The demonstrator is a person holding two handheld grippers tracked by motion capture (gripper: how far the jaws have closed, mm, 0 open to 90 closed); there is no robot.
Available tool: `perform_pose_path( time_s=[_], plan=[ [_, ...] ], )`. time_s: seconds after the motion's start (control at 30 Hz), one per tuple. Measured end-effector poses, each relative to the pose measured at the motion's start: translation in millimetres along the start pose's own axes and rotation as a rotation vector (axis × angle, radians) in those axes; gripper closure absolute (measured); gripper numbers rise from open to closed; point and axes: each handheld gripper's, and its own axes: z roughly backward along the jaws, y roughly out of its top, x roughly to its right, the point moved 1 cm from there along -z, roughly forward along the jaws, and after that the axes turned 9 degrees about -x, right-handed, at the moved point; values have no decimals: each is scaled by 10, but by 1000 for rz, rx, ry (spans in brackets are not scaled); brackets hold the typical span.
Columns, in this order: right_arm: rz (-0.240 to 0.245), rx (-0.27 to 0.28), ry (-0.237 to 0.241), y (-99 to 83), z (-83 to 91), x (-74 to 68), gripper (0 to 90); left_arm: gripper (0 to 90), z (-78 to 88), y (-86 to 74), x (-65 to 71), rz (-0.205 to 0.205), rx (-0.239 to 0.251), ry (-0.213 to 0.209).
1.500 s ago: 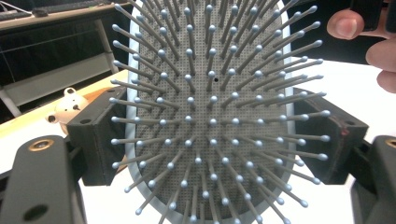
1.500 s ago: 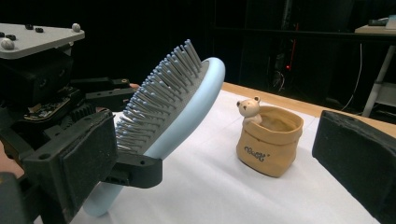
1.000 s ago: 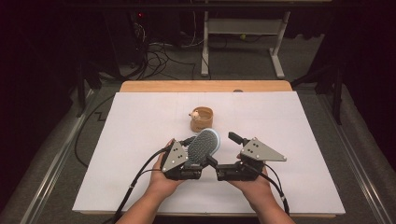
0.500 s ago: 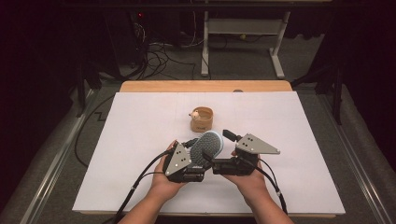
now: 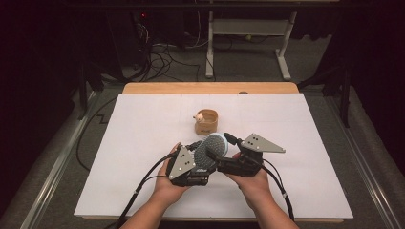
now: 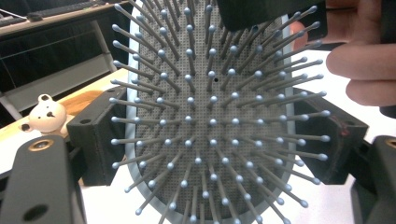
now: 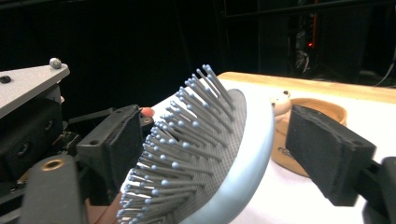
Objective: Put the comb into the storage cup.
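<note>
Right claw [image 5: 224, 149] closing around oval bristled hairbrush [image 5: 210, 151]; left claw [image 5: 198, 157] clamps it.

Lab recording bay, not a home. Black curtains [image 5: 43, 57] wall off the dark surround. Loose cables [image 5: 165, 55] sprawl on grey carpet, upper center. White metal desk frame [image 5: 248, 43] at top. Wooden table [image 5: 210, 88] under a white sheet [image 5: 143, 143] fills the middle.

room: dark | floor [image 5: 305, 71]: grey carpet | far: white table frame [image 5: 248, 33], tangled cables [image 5: 162, 52] left
</note>
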Motion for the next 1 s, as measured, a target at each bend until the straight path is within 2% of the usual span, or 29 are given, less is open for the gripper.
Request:
perform_pose_path(
  time_s=[0.07, 0.2, 0.43, 0.63, 1.0],
  plan=[
    [-20, 3, 24, -2, -6, 12, 253, 202, 2, 1, 0, 1, 0, 1],
    [-24, 7, 31, 0, -4, 5, 292, 202, 6, 0, 2, -1, -2, 1],
    [-41, 7, 43, 5, -10, 6, 301, 202, 15, 8, -2, 2, 6, 8],
    [-59, 5, 72, 7, -37, -7, 344, 202, 28, 12, -6, 5, 9, 12],
    [-74, 5, 83, 21, -26, -5, 402, 202, 24, 13, -5, 9, 6, 12]
  ],
)
